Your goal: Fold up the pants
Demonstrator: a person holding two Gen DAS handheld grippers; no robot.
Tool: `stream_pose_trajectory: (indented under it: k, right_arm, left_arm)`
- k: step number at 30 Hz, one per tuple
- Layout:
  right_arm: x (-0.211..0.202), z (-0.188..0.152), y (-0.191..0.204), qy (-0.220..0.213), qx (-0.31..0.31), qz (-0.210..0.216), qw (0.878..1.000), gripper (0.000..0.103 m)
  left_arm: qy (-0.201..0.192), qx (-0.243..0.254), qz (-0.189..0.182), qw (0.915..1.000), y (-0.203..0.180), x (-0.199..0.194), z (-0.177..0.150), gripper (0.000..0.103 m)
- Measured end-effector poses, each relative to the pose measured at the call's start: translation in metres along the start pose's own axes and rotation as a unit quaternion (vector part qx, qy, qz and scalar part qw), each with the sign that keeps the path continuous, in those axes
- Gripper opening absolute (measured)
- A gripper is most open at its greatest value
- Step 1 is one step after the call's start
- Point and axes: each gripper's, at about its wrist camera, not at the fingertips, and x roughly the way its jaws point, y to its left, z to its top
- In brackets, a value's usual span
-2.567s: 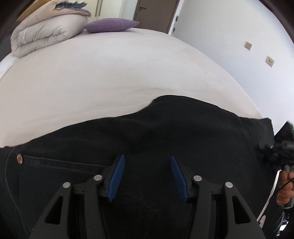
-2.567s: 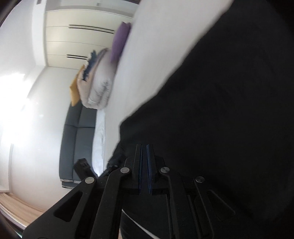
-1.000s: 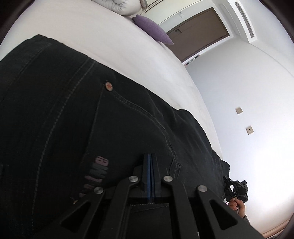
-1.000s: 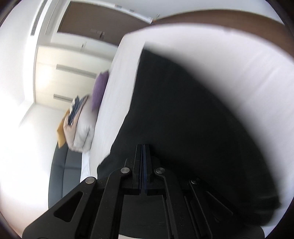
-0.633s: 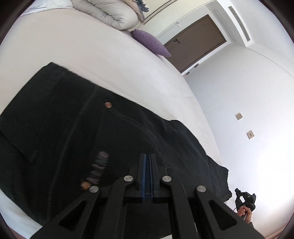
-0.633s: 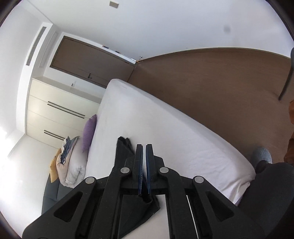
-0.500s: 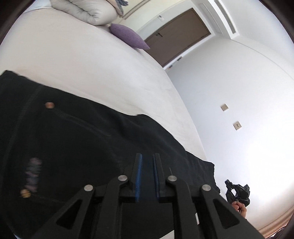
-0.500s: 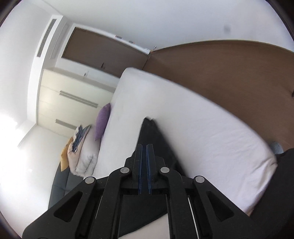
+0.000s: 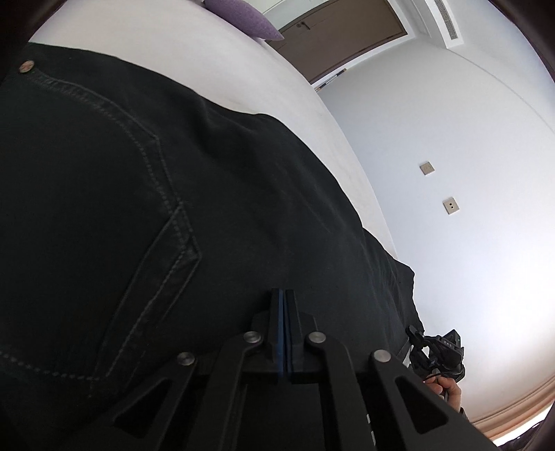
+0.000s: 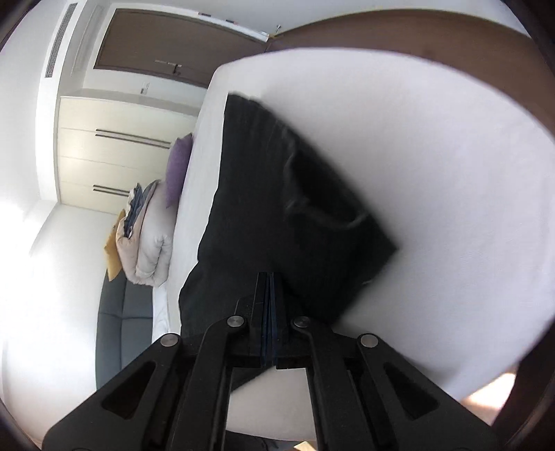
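Note:
Black denim pants (image 9: pixel 145 194) lie on a white bed (image 9: pixel 194 55), back pocket stitching and a rivet showing. My left gripper (image 9: pixel 284 298) is shut on the near edge of the pants by the pocket. In the right wrist view the pants (image 10: pixel 277 194) stretch away across the bed (image 10: pixel 433 173), partly doubled over. My right gripper (image 10: pixel 270 281) is shut on their near end. The right gripper also shows at the lower right of the left wrist view (image 9: pixel 437 350), held in a hand.
A purple pillow (image 9: pixel 239 14) and a folded duvet (image 10: pixel 149 236) lie at the head of the bed. A dark sofa (image 10: pixel 121 333) stands beside it. A wardrobe (image 10: pixel 118 152) and brown door (image 10: pixel 173 52) are beyond. Brown floor (image 10: pixel 416 31) surrounds the bed.
My left gripper briefly opened half a second ago and has shut again on the pants, closer to the fabric. My right gripper has swung back down toward the bed with its end.

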Motion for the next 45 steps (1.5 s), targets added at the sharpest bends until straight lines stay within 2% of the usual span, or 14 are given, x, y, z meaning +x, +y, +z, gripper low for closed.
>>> stream_pose_trajectory:
  k: [4,5,7,8,9,11,18,22,31,34,36,40,43,45]
  right_arm:
    - [-0.047,0.002,-0.003,-0.037,0.004,-0.021,0.999,0.003]
    - [-0.059,0.0,0.003,-0.046,-0.004,-0.03,0.998,0.008]
    - [-0.078,-0.003,0.013,-0.063,-0.009,-0.03,0.998,0.033]
    - [-0.09,-0.006,0.016,-0.07,0.0,-0.019,0.997,0.068]
    - [-0.101,-0.006,0.013,-0.081,0.014,-0.01,0.997,0.086]
    - [-0.113,-0.008,0.011,-0.1,0.035,0.01,0.994,0.086]
    - [-0.118,-0.012,-0.016,-0.065,0.081,0.054,0.993,0.085]
    - [-0.111,-0.011,-0.029,-0.073,0.113,0.081,0.988,0.085]
    - [-0.095,0.0,-0.025,-0.076,0.115,0.111,0.984,0.076]
    - [-0.08,0.008,-0.019,-0.09,0.114,0.101,0.984,0.058]
    - [-0.074,0.011,-0.02,-0.091,0.121,0.095,0.984,0.033]
    - [-0.065,0.013,-0.016,-0.084,0.101,0.077,0.988,0.027]
    - [-0.061,0.013,-0.019,-0.079,0.086,0.062,0.991,0.011]
    - [-0.061,0.013,-0.022,-0.079,0.087,0.058,0.991,0.01]
  left_arm:
    - [-0.009,-0.006,0.006,0.9999,-0.004,0.005,-0.002,0.004]
    - [-0.01,-0.006,0.009,0.9999,-0.006,0.004,-0.003,0.004]
    - [-0.012,-0.006,0.012,0.9998,-0.014,0.009,-0.012,0.004]
    - [-0.013,-0.008,0.011,0.9998,-0.014,0.009,-0.013,0.004]
    - [-0.015,-0.01,0.01,0.9998,-0.012,0.007,-0.009,0.004]
    - [-0.015,-0.013,0.009,0.9998,-0.009,-0.004,-0.008,0.004]
    - [-0.016,-0.02,0.004,0.9996,0.005,-0.02,-0.01,0.004]
    - [-0.016,-0.022,0.003,0.9996,0.008,-0.025,-0.008,0.004]
    - [-0.017,-0.025,0.004,0.9995,0.009,-0.025,-0.009,0.004]
    - [-0.017,-0.025,0.005,0.9995,0.009,-0.025,-0.008,0.004]
    - [-0.018,-0.027,0.005,0.9995,0.009,-0.026,-0.008,0.004]
    - [-0.017,-0.027,0.005,0.9995,0.01,-0.027,-0.009,0.004]
    - [-0.018,-0.028,0.006,0.9994,0.01,-0.027,-0.009,0.004]
    - [-0.018,-0.028,0.005,0.9995,0.011,-0.027,-0.009,0.004]
